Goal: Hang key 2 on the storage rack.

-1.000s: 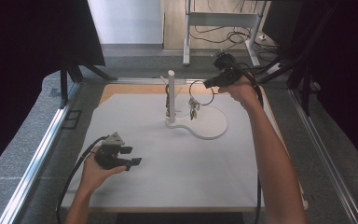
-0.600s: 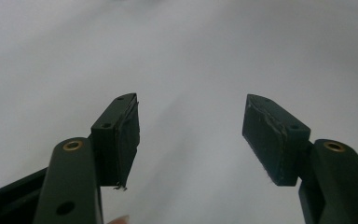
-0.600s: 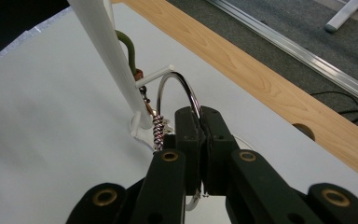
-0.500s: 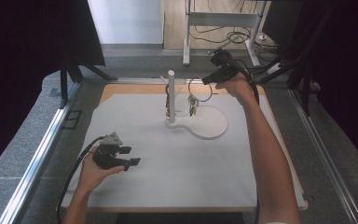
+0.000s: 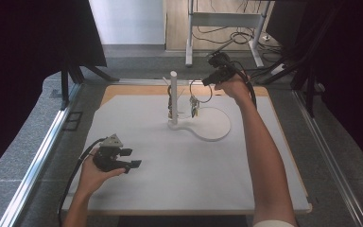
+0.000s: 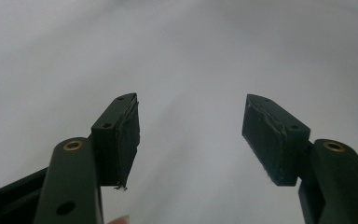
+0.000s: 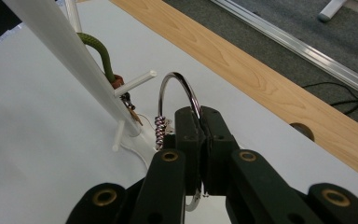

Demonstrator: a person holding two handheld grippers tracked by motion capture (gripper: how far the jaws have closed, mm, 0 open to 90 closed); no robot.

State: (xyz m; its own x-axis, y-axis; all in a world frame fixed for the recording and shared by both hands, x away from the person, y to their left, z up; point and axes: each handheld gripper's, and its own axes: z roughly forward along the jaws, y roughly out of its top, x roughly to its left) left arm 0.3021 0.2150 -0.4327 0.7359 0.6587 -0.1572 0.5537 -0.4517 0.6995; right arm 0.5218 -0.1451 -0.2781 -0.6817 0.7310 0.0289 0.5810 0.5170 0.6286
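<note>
Right tool [image 7: 200, 140] clamped on a metal key ring [image 7: 179, 91], pinched at the wire near its top, level with the upper part of the white stand [image 5: 173, 94] and just right of its post. Keys and a braided cord [image 7: 160, 130] dangling below the ring toward the round base [image 5: 211, 124]. Short white pegs [image 7: 135, 83] jutting from the post, the nearest one just beside the ring; a green cord [image 7: 98, 51] already hanging on the post higher up.

Likely light, stiff and hard: thin polished wire, so slippery between flat pads and prone to pivoting in the grip under the weight of the swinging keys. Best held as now, across the bare wire away from the keys, leaving the open loop free to slip over a peg. Not fragile, but a loose pinch could let it twist or drop.

Left tool [image 5: 118, 158] wide apart, holding nothing, resting low over the white surface [image 5: 170, 179], well apart from the stand on the near left.
</note>
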